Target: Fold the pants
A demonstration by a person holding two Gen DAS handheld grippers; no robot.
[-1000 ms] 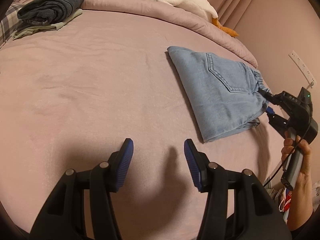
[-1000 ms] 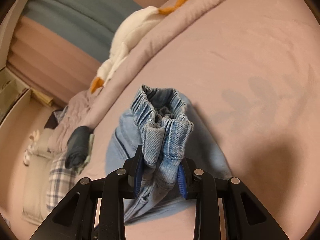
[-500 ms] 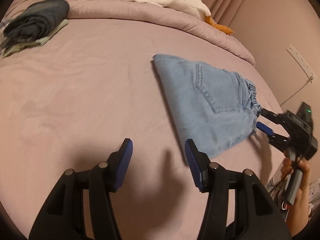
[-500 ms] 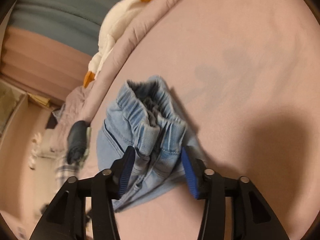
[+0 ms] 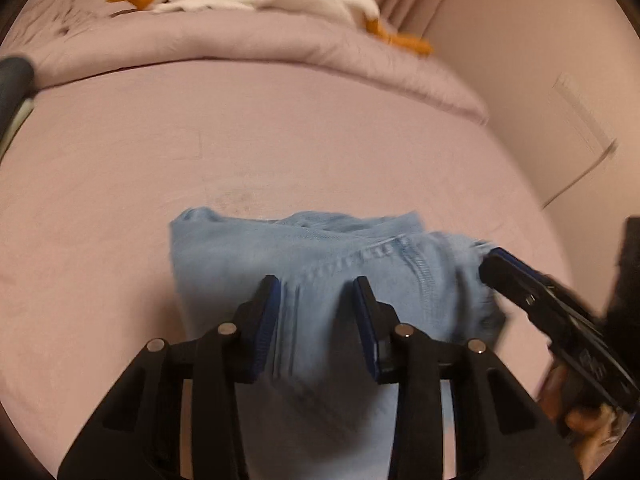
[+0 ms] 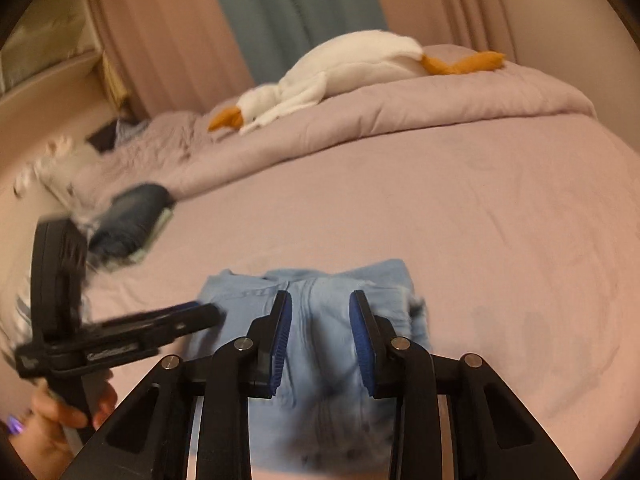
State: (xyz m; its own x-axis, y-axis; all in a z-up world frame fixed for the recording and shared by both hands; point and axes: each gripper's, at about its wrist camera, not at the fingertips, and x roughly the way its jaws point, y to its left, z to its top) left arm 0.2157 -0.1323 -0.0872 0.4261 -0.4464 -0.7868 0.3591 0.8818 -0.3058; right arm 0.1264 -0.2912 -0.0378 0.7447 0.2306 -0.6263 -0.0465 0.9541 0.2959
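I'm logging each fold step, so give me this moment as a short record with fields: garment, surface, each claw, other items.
garment: light blue folded pants lying on the bed
surface: pink bed sheet
left claw: closing, denim between its pads
right claw: closing, denim between its pads
other items: white goose plush on the rolled quilt; dark folded clothes at the far side
blur: heavy, so firm contact cannot be confirmed

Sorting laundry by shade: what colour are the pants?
Light blue denim pants, clearest in the right wrist view.
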